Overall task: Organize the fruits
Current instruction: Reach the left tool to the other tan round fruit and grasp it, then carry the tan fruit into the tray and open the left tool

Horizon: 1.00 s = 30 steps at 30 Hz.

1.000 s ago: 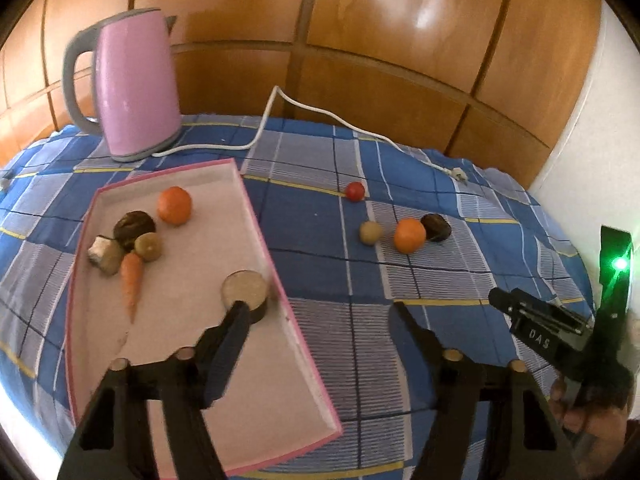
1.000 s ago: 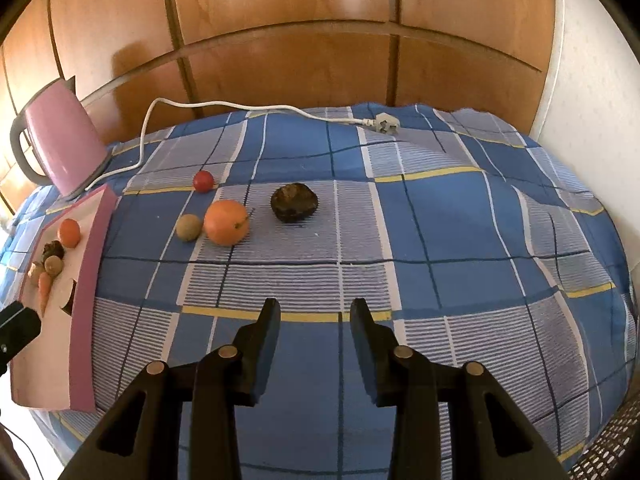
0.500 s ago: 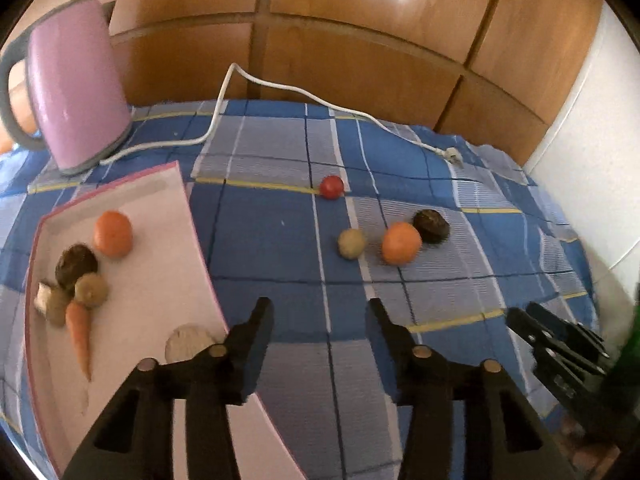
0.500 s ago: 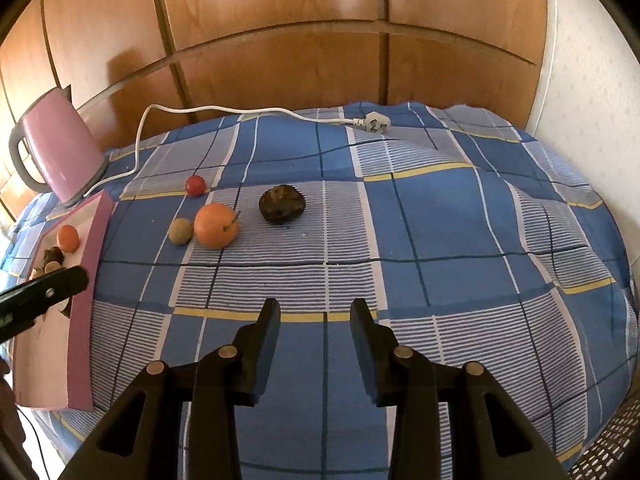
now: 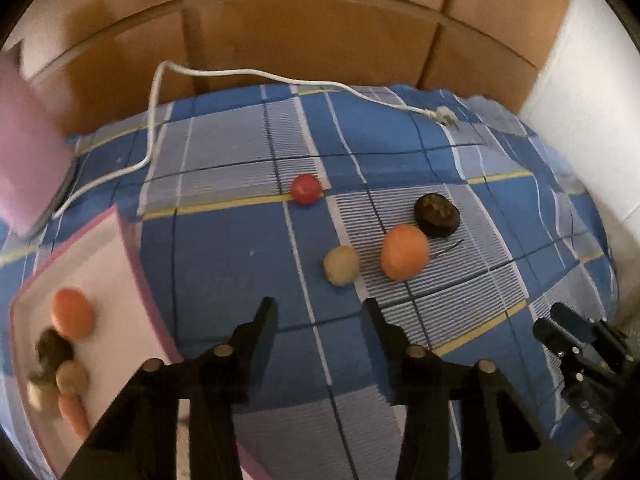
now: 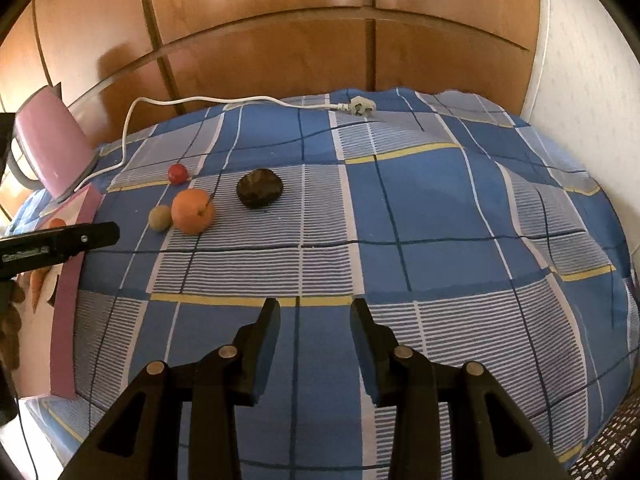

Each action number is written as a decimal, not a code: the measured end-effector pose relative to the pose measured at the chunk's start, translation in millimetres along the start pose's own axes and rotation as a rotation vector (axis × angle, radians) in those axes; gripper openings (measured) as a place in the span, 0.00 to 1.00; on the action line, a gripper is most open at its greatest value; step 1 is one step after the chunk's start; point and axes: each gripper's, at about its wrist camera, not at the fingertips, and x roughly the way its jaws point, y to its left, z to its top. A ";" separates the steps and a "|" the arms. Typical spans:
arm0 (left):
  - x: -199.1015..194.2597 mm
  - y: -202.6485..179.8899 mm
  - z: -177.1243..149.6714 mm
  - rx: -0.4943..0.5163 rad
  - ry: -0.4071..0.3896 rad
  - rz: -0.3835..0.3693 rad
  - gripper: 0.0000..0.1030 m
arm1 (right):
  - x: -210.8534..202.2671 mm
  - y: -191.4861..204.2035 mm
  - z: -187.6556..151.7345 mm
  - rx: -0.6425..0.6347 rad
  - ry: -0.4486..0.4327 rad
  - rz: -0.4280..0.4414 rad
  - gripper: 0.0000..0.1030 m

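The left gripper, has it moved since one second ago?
Yes. The left gripper, empty with jaws closing, has left the pink tray and now points at the cloth near the beige fruit.

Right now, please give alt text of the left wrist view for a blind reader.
The empty black left tool, jaws closing, hangs over a blue checked cloth toward a round beige fruit, a round orange fruit, a dark wrinkled fruit and a small red fruit.

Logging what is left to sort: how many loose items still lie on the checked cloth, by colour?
Red: 1, small red fruit
Orange: 1, orange
Tan: 1, tan round fruit
Dark brown: 1, dark fruit
Total: 4
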 end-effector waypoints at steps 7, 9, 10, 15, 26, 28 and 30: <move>18.1 -5.7 12.1 0.059 0.024 -0.025 0.39 | 3.2 -4.3 -0.4 0.006 0.001 0.001 0.35; 27.1 -8.9 15.7 0.091 0.045 -0.018 0.38 | 3.6 -5.6 -0.3 0.003 0.000 0.000 0.35; 30.8 -8.9 16.9 0.093 0.053 -0.022 0.36 | 3.8 -5.9 -0.1 0.003 -0.001 -0.001 0.35; 45.4 -11.0 21.9 0.103 0.079 -0.040 0.30 | 5.8 -7.7 0.7 0.006 0.003 0.002 0.35; 33.5 -10.5 7.8 -0.016 0.012 -0.056 0.24 | 10.9 -4.2 0.3 -0.010 0.005 0.017 0.35; 19.7 -15.0 -4.8 -0.020 -0.014 -0.044 0.24 | 11.7 -4.5 0.2 -0.007 0.007 0.023 0.35; 5.8 -21.4 -18.3 -0.020 -0.038 -0.048 0.24 | 13.8 -5.3 -0.4 -0.002 0.014 0.025 0.35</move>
